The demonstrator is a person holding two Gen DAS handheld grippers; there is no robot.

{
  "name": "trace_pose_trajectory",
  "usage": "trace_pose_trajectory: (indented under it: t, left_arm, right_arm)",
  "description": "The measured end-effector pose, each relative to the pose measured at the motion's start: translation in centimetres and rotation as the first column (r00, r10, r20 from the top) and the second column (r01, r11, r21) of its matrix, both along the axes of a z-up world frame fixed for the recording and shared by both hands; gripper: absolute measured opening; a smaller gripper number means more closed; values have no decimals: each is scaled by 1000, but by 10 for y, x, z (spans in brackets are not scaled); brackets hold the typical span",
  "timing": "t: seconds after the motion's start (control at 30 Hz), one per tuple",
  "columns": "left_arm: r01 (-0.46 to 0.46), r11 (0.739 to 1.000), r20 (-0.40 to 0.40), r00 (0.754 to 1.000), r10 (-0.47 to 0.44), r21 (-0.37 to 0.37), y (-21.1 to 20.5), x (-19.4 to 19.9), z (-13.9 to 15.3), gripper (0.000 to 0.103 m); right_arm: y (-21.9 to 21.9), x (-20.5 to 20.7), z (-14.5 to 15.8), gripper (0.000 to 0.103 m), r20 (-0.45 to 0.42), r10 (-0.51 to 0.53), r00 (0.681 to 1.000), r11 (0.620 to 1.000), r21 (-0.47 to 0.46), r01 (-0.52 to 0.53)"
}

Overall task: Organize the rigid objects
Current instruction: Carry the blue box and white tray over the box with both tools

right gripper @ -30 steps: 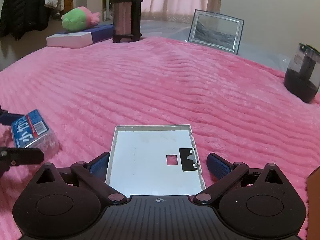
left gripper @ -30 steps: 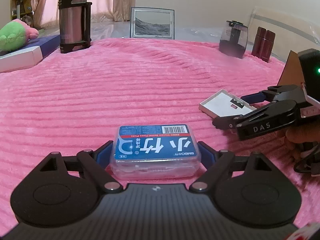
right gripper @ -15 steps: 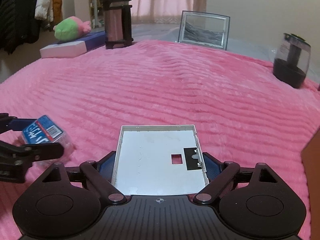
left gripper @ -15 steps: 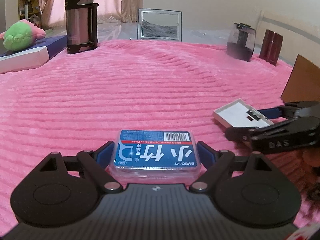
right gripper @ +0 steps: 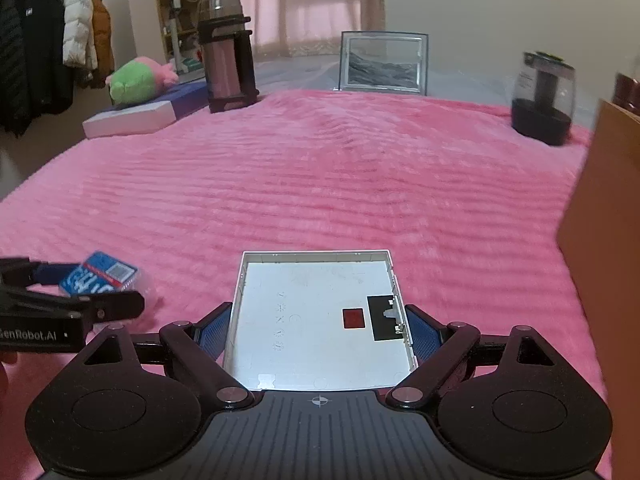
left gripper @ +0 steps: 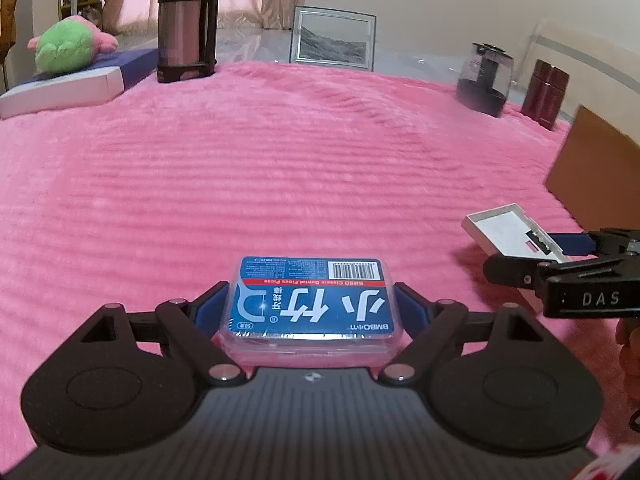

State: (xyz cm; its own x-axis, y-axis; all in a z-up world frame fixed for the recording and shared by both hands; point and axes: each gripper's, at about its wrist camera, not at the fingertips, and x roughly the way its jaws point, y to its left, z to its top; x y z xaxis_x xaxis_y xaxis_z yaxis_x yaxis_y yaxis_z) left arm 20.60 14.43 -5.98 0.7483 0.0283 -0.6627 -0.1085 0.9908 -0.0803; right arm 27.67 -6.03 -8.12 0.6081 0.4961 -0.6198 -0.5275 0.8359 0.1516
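A clear plastic floss-pick box with a blue label (left gripper: pixel 312 280) sits between the blue pads of my left gripper (left gripper: pixel 310 304), which is shut on its two sides. It is held a little above the pink blanket (left gripper: pixel 280 160). My right gripper (right gripper: pixel 318 316) is shut on a flat white plastic cover (right gripper: pixel 312 344) with a small square hole and a black patch. In the left wrist view the right gripper (left gripper: pixel 560 256) carries the cover (left gripper: pixel 504 228) tilted, at the right. In the right wrist view the left gripper (right gripper: pixel 80 288) and the box (right gripper: pixel 100 278) are at the left.
Along the blanket's far edge stand a steel flask (left gripper: pixel 186 20), a picture frame (left gripper: pixel 334 38), a glass jar with a dark base (left gripper: pixel 484 80) and a dark red cylinder (left gripper: pixel 546 94). A cardboard box (left gripper: pixel 592 168) rises at the right. A plush toy (left gripper: pixel 68 46) lies on a flat box at the far left.
The right jaws closed onto the white cover, which lay on the blanket between them. Both grippers then rose and moved forward with their objects.
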Motion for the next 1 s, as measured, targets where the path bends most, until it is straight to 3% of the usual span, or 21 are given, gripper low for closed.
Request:
trace_pose_trajectory:
  t: [0.4, 0.73, 1.0]
  left_arm:
    - [-12, 998, 22, 1000, 14, -59, -30, -85, 33, 83]
    - [19, 998, 43, 999, -17, -61, -59, -131, 62, 83]
    - [46, 995, 33, 999, -44, -85, -79, -156, 68, 83]
  right_arm:
    - [-61, -90, 32, 85, -42, -74, 996, 996, 48, 76]
    - [-86, -148, 57, 85, -32, -81, 996, 994, 72, 83]
    - [-101, -176, 68, 85, -25, -82, 996, 993, 87, 84]
